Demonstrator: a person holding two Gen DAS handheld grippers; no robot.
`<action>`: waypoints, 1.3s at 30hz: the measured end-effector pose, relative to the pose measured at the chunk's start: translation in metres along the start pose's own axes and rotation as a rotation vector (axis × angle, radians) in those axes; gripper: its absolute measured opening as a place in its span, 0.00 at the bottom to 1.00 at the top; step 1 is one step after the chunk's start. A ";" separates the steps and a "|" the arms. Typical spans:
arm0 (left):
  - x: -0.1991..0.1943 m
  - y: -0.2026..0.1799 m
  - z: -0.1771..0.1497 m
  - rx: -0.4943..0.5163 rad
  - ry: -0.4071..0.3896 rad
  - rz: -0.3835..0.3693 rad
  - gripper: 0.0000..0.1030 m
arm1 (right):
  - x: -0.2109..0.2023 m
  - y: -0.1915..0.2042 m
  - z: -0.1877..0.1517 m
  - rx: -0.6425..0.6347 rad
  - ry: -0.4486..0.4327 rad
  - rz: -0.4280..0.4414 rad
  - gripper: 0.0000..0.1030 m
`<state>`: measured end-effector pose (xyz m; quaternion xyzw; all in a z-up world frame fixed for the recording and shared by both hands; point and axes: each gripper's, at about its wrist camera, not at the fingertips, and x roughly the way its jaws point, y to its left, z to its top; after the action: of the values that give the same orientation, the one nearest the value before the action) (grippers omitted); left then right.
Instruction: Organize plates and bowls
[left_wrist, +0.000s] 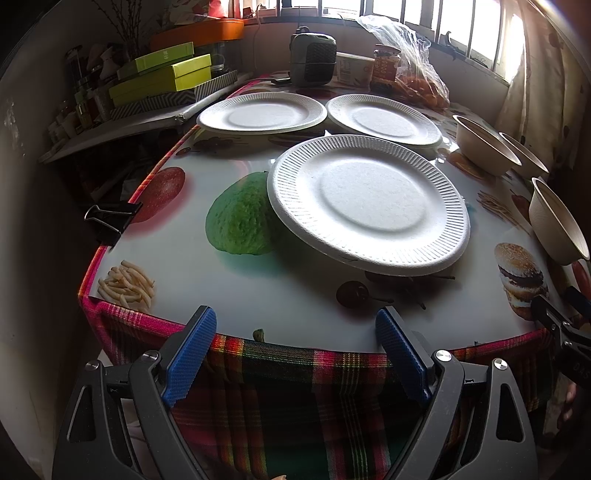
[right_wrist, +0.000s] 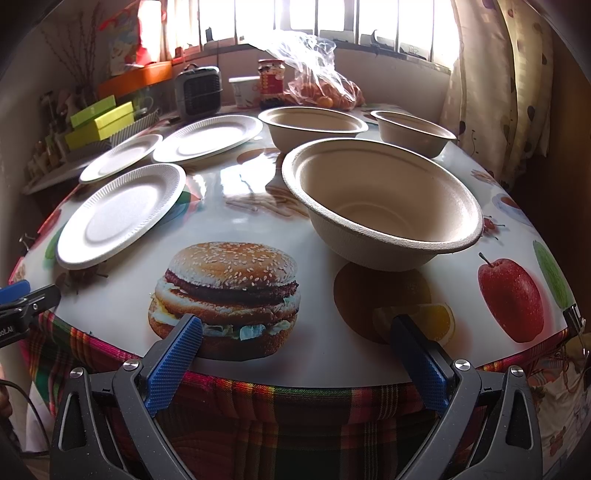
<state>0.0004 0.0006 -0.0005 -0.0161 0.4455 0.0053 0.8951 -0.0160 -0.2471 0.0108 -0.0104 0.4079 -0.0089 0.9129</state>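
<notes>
Glossy printed tablecloth (right_wrist: 332, 354) covers a table where nothing looks sorted yet: three white plates (left_wrist: 369, 203) lie singly on its left, three tan bowls (right_wrist: 384, 206) stand apart on its right. Left gripper (left_wrist: 295, 354) and right gripper (right_wrist: 299, 365) hover at the near edge, spread wide, empty.

The near strip of the table (right_wrist: 317, 354) lies bare before both grippers, up to the nearest plate (left_wrist: 369, 203) on the left and the nearest bowl (right_wrist: 384, 203) on the right; a clear lane runs between them, closed farther back by two plates, two bowls and clutter by the window
</notes>
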 end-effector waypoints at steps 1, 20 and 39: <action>0.000 0.000 0.000 0.000 -0.002 0.001 0.86 | 0.000 0.000 0.000 0.000 0.000 0.000 1.00; -0.024 -0.002 0.004 -0.014 -0.081 -0.005 0.86 | -0.023 0.005 0.000 -0.003 -0.076 0.015 1.00; -0.047 -0.028 0.011 0.058 -0.187 -0.003 0.87 | -0.038 -0.001 0.003 0.036 -0.127 -0.007 1.00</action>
<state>-0.0190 -0.0270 0.0445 0.0098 0.3602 -0.0077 0.9328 -0.0388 -0.2473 0.0414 0.0043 0.3491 -0.0186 0.9369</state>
